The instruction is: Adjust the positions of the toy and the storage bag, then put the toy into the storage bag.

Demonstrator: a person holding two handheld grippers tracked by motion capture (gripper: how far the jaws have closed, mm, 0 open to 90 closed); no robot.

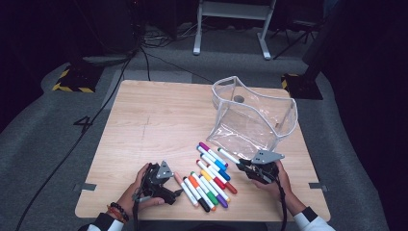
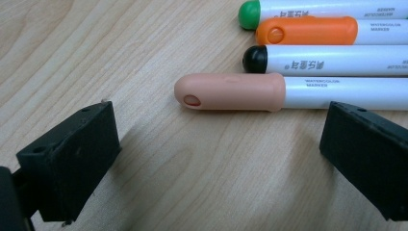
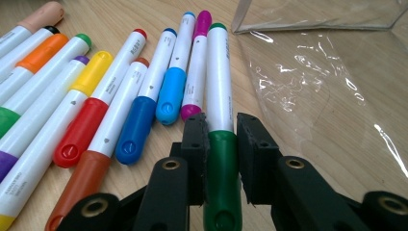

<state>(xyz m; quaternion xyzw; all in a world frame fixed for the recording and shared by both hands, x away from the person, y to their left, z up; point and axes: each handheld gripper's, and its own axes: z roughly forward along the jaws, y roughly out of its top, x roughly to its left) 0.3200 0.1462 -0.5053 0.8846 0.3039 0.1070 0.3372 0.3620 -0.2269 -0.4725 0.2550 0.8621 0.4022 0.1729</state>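
Meanwhile the right hand-held gripper clamps a green marker beside the clear pouch (left hand-held gripper gapes wide).

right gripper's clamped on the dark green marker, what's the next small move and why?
Probably lift: the right gripper is shut on the dark green marker, which lies beside the clear pouch. Raise it toward the pouch's open top.
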